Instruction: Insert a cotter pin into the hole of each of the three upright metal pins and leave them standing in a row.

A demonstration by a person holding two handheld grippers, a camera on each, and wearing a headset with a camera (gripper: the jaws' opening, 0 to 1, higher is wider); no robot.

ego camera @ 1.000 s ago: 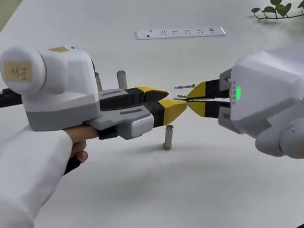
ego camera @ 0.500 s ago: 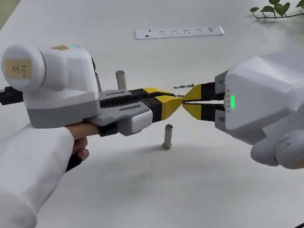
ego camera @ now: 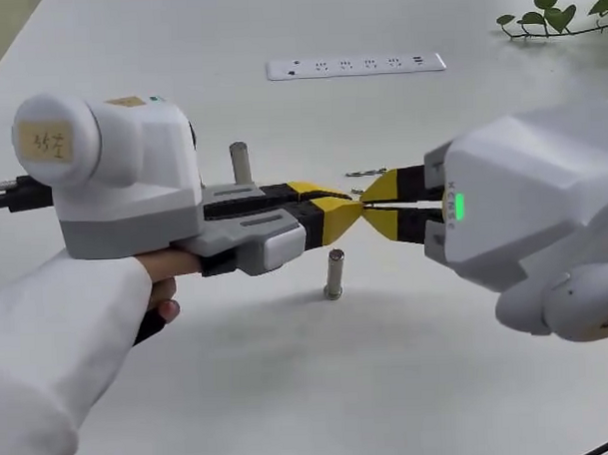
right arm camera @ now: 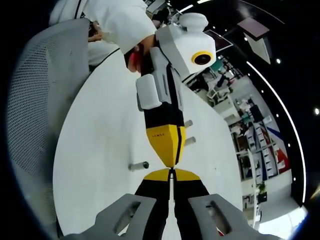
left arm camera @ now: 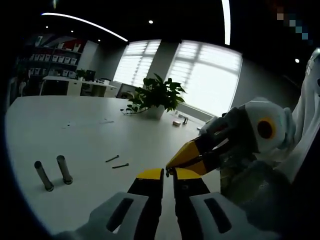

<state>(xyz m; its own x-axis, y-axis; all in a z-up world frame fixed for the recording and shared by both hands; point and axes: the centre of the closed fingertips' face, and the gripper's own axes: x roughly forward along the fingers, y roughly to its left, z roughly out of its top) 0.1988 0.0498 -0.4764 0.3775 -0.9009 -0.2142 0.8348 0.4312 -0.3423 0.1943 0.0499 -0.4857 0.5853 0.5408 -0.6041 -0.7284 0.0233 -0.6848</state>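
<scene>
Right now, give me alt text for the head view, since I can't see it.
The left gripper and right gripper, both with yellow-tipped jaws, meet tip to tip above a white table. One upright silver metal pin stands below them, another behind, near a loose cotter pin.

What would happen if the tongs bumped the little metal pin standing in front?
The metal pin is tall and thin on a small flared foot, so it would probably tip easily. Being round, it would likely roll on the smooth white table. It looks like solid metal, so probably stiff.
</scene>
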